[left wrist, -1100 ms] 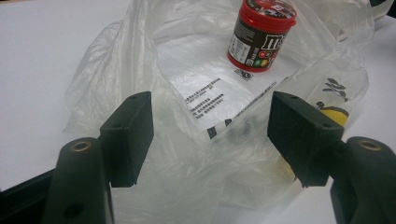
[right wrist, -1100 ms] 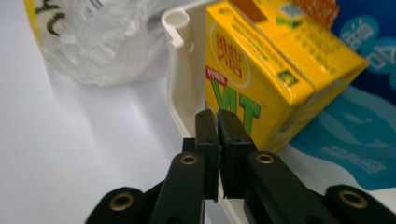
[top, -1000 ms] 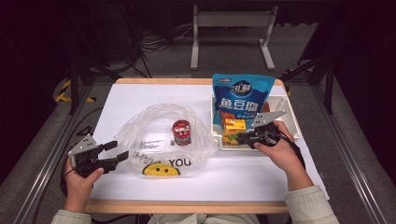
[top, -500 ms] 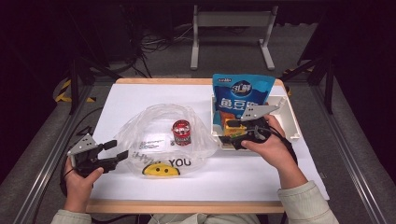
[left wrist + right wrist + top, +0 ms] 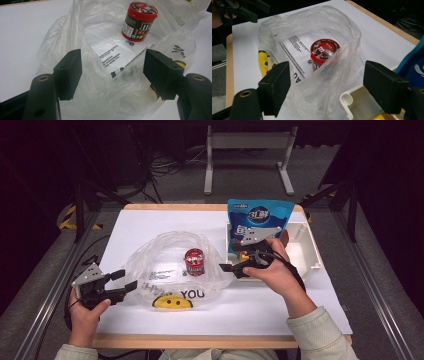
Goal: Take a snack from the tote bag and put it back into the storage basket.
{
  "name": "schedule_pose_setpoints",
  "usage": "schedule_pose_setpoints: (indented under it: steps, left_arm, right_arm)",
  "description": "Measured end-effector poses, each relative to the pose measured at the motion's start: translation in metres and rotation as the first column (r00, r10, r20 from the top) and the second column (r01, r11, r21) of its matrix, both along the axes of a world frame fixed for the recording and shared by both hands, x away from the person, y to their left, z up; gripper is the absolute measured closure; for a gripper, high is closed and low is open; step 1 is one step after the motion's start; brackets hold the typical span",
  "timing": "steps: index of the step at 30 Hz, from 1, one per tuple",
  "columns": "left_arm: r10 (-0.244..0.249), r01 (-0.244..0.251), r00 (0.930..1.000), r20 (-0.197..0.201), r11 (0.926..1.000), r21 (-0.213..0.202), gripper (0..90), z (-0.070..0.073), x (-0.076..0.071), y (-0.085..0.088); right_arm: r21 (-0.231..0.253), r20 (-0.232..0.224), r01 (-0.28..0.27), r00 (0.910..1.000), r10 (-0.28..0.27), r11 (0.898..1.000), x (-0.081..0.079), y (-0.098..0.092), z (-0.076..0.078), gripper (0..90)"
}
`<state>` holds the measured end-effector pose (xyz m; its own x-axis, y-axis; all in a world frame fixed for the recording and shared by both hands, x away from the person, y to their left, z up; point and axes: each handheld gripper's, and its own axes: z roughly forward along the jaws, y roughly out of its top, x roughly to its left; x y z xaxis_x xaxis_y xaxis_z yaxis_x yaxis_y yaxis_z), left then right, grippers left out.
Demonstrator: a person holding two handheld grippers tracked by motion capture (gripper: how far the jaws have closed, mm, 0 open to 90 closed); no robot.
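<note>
One red candy tub [image 5: 194, 261] was seen standing inside the clear plastic bag [image 5: 165, 270] at mid-table, while the blue snack pouch [image 5: 260, 217] remained in the white tray [image 5: 307, 245] at the right, apparently unpacked, and both the left gripper [image 5: 121, 285] and right gripper [image 5: 231, 268] were held wide open and empty beside the bag.

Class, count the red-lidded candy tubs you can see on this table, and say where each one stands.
1. The candy tub stands upright inside the clear plastic bag, mid-table, left of the white tray. Others could be hidden in the tray behind the blue pouch.
</note>
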<state>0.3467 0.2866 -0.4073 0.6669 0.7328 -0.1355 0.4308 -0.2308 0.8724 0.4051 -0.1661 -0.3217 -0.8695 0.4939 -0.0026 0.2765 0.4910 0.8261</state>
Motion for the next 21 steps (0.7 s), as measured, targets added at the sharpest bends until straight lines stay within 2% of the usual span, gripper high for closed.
schedule_pose_setpoints:
  steps: [7, 14, 21]
  left_arm:
    - [-0.001, 0.001, 1.0000, -0.002, 1.0000, -0.003, 32.2, 0.000, 0.000, 0.000]
    - [-0.001, 0.001, 1.0000, -0.002, 1.0000, -0.002, 32.2, 0.000, 0.001, 0.001]
    - [-0.003, 0.003, 1.0000, -0.003, 1.0000, -0.001, 32.2, -0.001, 0.001, 0.001]
  right_arm:
    - [-0.011, 0.013, -0.019, 0.9997, 0.019, 1.000, 0.006, 0.020, 0.002, 16.6]
    - [0.010, 0.005, -0.030, 0.9995, 0.030, 1.000, 0.014, 0.032, 0.001, 12.9]
    - [0.000, 0.002, -0.046, 0.9989, 0.046, 0.999, 0.023, 0.047, -0.005, 10.4]
